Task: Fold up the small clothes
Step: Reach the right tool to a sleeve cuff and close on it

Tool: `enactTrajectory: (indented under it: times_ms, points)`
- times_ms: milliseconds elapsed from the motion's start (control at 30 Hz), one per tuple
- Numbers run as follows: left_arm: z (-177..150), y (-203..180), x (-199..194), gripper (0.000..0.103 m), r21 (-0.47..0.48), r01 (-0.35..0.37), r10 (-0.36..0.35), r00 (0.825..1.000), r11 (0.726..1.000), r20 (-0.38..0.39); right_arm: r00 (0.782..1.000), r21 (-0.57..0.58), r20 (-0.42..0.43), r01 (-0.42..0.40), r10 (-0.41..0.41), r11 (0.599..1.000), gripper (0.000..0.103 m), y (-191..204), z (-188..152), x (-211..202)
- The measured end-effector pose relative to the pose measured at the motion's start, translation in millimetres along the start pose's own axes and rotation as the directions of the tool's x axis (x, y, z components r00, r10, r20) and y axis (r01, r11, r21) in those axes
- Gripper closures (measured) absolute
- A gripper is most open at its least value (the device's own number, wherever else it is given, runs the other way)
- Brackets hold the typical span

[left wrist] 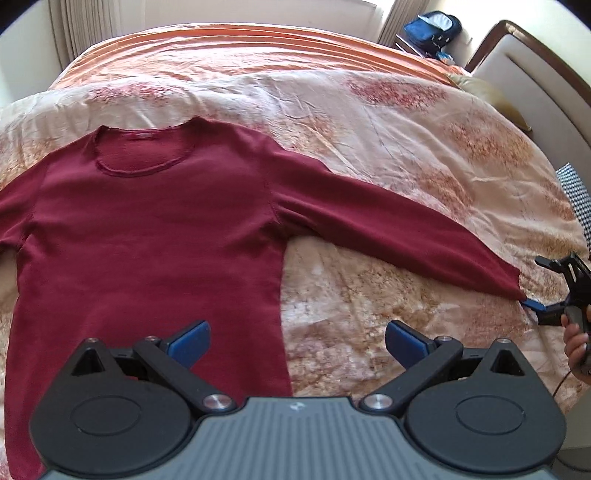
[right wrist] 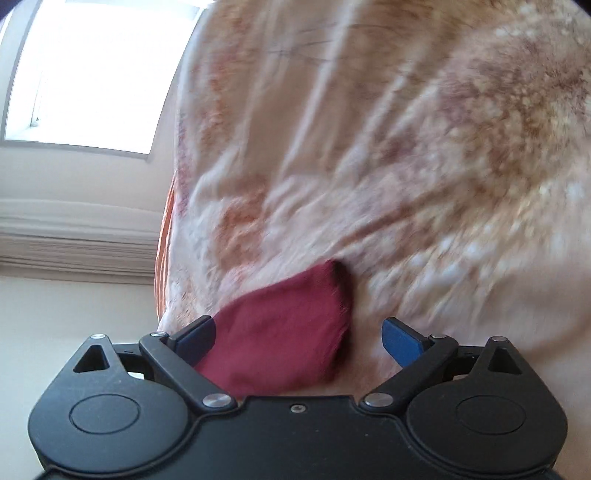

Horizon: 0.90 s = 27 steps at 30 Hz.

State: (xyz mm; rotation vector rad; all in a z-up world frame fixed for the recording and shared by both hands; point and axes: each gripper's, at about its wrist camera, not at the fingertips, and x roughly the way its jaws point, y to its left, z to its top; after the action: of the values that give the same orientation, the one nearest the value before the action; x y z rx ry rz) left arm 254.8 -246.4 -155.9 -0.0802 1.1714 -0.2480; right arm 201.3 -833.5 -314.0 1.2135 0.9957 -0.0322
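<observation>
Red sweater (left wrist: 147, 229) flat on floral bedspread (left wrist: 388, 147); both tools (left wrist: 297, 345) (right wrist: 299, 341) gape wide, empty.

The right tongs (right wrist: 297, 341) stand wide apart around the dark red sleeve end (right wrist: 284, 332), which lies on the floral bedspread (right wrist: 406, 166); a bright window (right wrist: 92, 74) shows upper left.

Sunlit bedroom: floral-quilted bed (left wrist: 406, 122), padded headboard (left wrist: 535, 74), pale curtains (left wrist: 74, 33), bright window (right wrist: 92, 74).
</observation>
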Motion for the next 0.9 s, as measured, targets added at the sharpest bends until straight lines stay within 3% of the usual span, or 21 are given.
enactTrajectory:
  times_ms: [233,400,500,533,567,667,900]
  points:
    - [-2.7,-11.6,8.4,0.000,0.007,-0.019,0.019,1.000,1.000,-0.024,0.988,0.031,-0.094,-0.121,0.124,0.992,0.023,-16.9,20.7,28.3]
    - [-5.5,-14.7,8.7,0.000,0.018,-0.024,0.025,0.999,1.000,-0.030,0.972,0.034,-0.161,-0.165,0.168,0.986,0.030,-16.0,20.3,53.3]
    - [-6.7,-15.5,10.2,0.000,0.020,-0.021,0.022,0.999,1.000,-0.039,0.967,0.056,-0.183,-0.167,0.174,0.984,0.058,-28.0,13.6,63.6]
    - [-6.9,-15.2,10.6,0.000,0.020,-0.018,0.019,0.999,1.000,-0.039,0.969,0.077,-0.175,-0.163,0.174,0.984,0.079,-34.2,13.2,62.8]
    - [-6.8,-14.6,10.7,0.000,0.022,-0.016,0.017,0.999,1.000,-0.038,0.971,0.104,-0.160,-0.164,0.179,0.981,0.093,-41.0,13.1,60.4]
    - [-5.6,-10.9,12.7,0.000,0.028,-0.016,0.016,0.999,0.999,-0.033,0.970,0.078,-0.138,-0.191,0.200,0.979,0.098,-36.9,10.1,50.8]
    - [10.0,11.7,35.1,0.000,0.038,-0.010,0.010,1.000,0.999,0.002,0.972,-0.113,-0.075,-0.232,0.224,0.966,0.099,44.5,10.8,21.0]
